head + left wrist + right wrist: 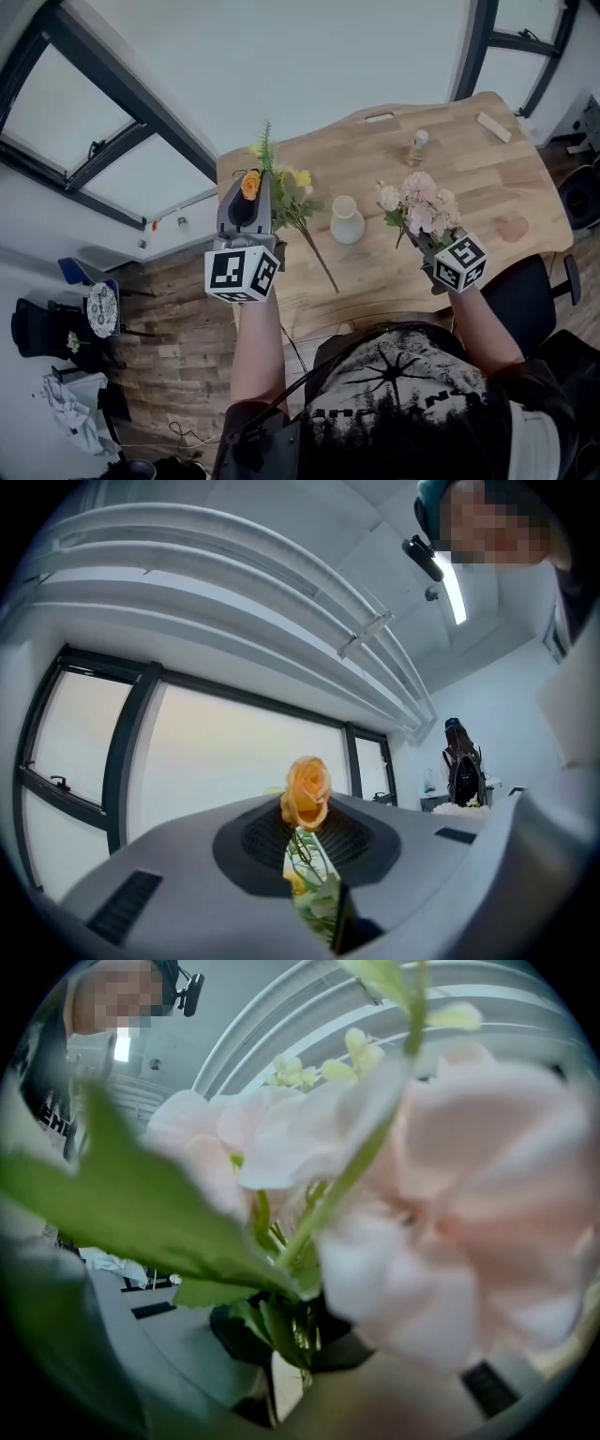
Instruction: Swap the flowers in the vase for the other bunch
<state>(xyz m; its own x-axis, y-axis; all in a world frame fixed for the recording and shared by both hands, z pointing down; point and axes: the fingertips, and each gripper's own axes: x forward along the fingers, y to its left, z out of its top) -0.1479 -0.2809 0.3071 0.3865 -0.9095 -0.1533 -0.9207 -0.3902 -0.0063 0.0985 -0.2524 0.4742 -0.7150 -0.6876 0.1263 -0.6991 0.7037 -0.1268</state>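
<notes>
Fingers clamped: left gripper [249, 192] on yellow bunch [286, 202], right gripper [427, 246] on pink bunch [417, 206]. The vase [346, 221] stands empty mid-frame, so feed stems in upright, slowly.

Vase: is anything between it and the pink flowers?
Nothing visible. The vase stands empty on the table, and the pink flowers in the right tool hang just to its right, with only bare tabletop between. The yellow bunch is on the vase's other side.
</notes>
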